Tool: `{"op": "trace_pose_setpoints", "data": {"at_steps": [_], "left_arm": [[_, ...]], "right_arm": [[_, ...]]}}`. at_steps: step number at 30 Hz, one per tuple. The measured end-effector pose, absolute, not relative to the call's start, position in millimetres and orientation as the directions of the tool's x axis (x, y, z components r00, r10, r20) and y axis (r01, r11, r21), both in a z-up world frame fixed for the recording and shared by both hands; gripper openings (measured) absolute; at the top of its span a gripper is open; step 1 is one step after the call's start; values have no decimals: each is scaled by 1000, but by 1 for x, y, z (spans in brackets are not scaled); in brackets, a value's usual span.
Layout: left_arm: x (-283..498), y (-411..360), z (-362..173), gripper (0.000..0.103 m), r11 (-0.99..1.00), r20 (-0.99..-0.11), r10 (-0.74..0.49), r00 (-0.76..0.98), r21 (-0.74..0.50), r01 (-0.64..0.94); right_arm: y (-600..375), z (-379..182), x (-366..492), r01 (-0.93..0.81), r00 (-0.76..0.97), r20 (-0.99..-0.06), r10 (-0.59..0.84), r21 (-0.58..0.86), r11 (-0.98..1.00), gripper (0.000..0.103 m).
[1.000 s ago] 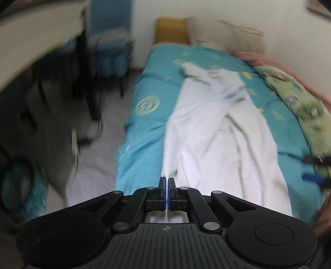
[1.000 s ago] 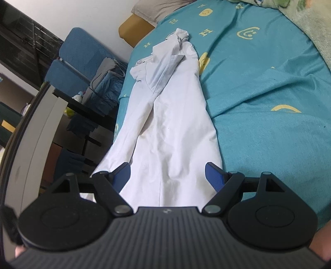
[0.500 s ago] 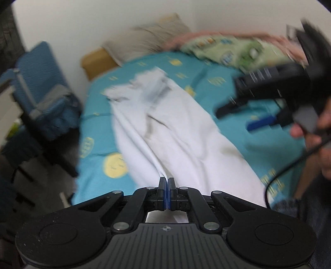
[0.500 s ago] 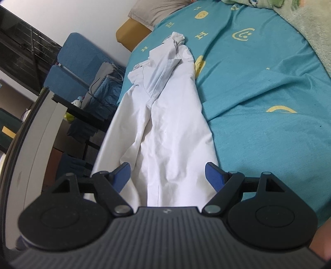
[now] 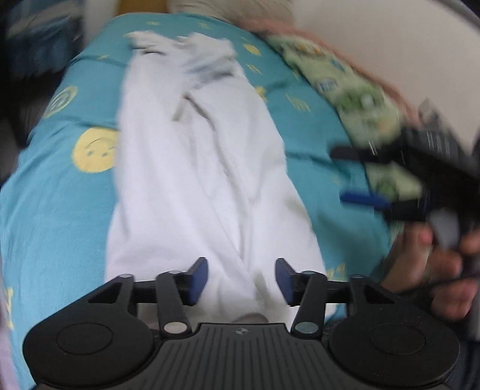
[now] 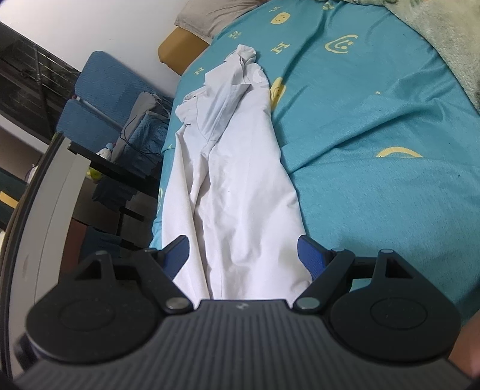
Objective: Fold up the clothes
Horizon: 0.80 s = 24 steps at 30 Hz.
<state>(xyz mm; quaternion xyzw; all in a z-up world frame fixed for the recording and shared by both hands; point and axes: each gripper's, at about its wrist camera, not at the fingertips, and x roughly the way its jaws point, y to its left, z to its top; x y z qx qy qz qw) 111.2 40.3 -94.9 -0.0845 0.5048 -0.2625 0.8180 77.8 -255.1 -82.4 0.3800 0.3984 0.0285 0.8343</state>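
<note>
Both wrist views over bed [image 5: 60, 210]

A home bedroom: a bed [image 6: 375, 126] with a teal smiley-print sheet fills the view, a pillow [image 6: 210, 15] lies at its head by the white wall, a green patterned blanket [image 5: 345, 87] runs along its far side, and blue chairs [image 6: 99, 99] and a dark desk [image 6: 114, 168] stand beside it.

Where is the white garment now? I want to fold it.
In both wrist views the white garment lies lengthwise on the teal bedsheet, toward the bed's chair-side edge.
</note>
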Motion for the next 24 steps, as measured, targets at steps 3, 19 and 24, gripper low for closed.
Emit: {"op": "trace_pose_setpoints", "data": {"at_steps": [3,19,24], "left_arm": [[127,89,-105,76,789,-698,-590,406,-604,107],[145,100,-132,76,879,-846,-365,389,-450,-155],[127,89,-128,67,913,-878,-340,338,-394,-105]], "right_arm": [[-256,-86,78,266,675,-645,358,665,698,81],[-272,-137,69,458,544,-724,425,680,572,65],[-261,-145,72,450,475,-741,475,668,593,50]]}}
